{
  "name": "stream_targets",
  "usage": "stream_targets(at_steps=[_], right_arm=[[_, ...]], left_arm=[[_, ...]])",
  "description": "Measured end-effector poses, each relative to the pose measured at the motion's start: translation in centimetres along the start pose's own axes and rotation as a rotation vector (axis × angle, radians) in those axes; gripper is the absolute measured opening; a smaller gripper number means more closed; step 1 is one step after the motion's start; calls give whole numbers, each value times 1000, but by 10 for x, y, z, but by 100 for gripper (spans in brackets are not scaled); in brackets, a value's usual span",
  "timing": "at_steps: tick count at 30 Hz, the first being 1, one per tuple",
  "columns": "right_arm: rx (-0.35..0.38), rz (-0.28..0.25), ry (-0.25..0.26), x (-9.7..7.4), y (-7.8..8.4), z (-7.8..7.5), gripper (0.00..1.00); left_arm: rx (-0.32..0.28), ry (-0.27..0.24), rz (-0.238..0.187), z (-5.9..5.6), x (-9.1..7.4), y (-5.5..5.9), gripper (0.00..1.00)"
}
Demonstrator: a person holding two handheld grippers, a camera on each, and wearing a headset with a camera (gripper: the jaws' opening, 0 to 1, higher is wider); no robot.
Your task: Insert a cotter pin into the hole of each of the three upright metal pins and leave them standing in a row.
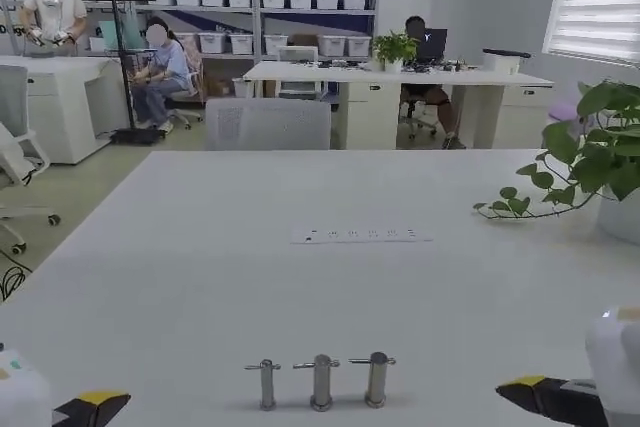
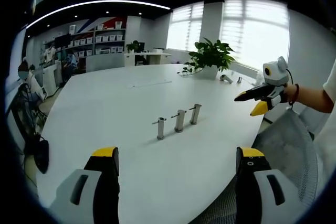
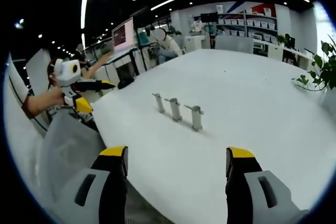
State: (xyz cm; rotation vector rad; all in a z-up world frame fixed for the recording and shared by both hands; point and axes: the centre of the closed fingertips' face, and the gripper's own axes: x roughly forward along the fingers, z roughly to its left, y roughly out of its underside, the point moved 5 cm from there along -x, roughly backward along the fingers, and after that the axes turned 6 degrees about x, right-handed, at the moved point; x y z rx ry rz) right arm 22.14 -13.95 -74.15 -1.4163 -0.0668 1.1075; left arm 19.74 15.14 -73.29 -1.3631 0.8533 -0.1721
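Fingers point(image 2: 106, 157) of the left gripper point(image 2: 177, 156) spread wide, nothing between them. Fingers point(image 3: 114, 156) of the right gripper point(image 3: 176, 156) likewise spread and empty. Both grippers sit at the near edge of the table, one on each side, well apart from the work.

Three upright metal pins point(image 1: 321, 383) stand in a row on the white table point(image 1: 200, 267), near its front edge and between the two grippers. Each carries a cotter pin point(image 1: 372, 359) crosswise through its head, jutting out sideways. Judgement: all three insertions look made and the row is standing; the task is at or near its end.

Further out: a flat strip point(image 1: 360, 235) in the tabletop, too small to read; a trailing potted plant point(image 1: 590, 157) at the right; a grey chair point(image 1: 268, 124) at the far side.

Risks:
- The pins look narrow-based, so a knock to the table or a jaw sweeping past could topple the row.
- A jaw catching a jutting cotter pin could drag it out or tip its pin.
- How deep the cotter pins are seated cannot be told; a loose one might slip.
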Motion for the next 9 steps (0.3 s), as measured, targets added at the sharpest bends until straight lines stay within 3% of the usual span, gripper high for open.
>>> stream_targets(at_steps=[9], right_arm=[[0, 2, 3, 4, 6, 4, 78]], left_arm=[[0, -2, 12, 1, -3, 6, 93]])
